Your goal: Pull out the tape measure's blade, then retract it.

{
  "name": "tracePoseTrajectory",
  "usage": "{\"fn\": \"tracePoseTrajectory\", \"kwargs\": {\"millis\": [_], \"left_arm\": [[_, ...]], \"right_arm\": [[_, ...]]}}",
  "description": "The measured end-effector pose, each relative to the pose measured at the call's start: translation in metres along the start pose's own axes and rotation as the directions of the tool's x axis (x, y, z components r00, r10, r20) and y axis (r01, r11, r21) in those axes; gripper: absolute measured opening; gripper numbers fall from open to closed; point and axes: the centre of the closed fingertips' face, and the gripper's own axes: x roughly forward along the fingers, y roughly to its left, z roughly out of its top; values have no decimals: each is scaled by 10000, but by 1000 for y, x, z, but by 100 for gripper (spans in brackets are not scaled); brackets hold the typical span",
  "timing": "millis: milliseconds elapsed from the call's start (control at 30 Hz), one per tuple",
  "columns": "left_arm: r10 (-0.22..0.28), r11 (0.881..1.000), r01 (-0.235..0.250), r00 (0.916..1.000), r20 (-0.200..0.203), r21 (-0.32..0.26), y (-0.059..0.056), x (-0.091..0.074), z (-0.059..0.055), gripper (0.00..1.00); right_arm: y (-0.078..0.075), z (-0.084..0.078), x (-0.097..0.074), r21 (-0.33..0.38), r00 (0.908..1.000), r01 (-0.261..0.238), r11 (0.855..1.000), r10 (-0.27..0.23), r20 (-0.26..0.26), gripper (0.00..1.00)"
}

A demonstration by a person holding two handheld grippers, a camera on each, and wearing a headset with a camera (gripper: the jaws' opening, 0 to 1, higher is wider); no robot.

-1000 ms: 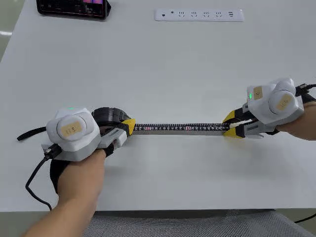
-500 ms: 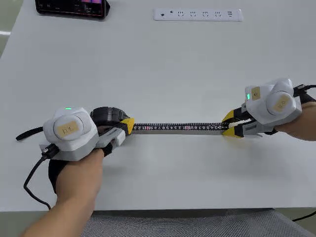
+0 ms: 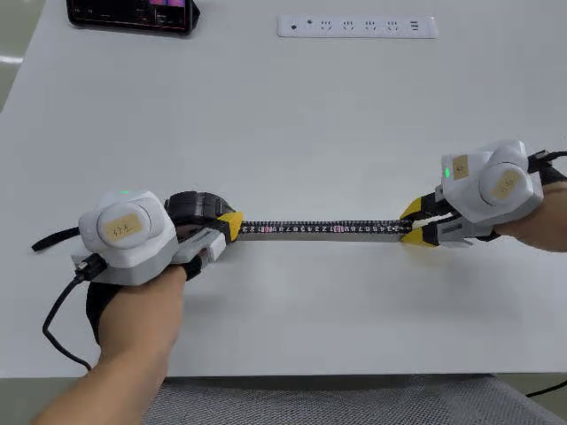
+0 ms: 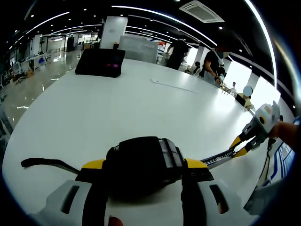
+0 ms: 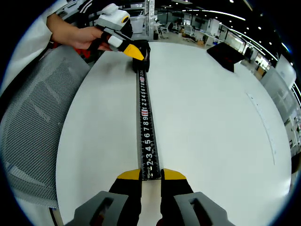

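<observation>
The left gripper (image 3: pixel 220 235) has its fingers clamped on the black tape measure (image 3: pixel 197 209), which rests on the white counter (image 3: pixel 292 133). Its dark numbered blade (image 3: pixel 319 228) extends rightward to the right gripper (image 3: pixel 413 225), whose fingers pinch the tip.

Left tool (image 3: pixel 226 232), right tool (image 3: pixel 413 224): white, yellow-tipped; black cable (image 3: pixel 51 314).

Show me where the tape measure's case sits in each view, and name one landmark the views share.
Head view: case left of centre, at the left end of the blade.
Left gripper view: case bottom centre, clamped by the left gripper.
Right gripper view: case top centre, at the blade's far end.
Shared landmark: the extended blade, running from the case to the right gripper.
</observation>
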Motion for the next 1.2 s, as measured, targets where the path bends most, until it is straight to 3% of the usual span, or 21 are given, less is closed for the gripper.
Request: {"fn": "tracePoseTrajectory", "kwargs": {"millis": [1033,1200], "left_arm": [[-89,9999,89,9999,-108,-74,2,0,-1,58],[-113,9999,111,9999,-118,-125,2,0,-1,58]], "right_arm": [[-1,4,1,-260,9996,-96,9996,89,-250,11],[-1,14,2,-266,9999,-100,9996,99,-21,11]]}}
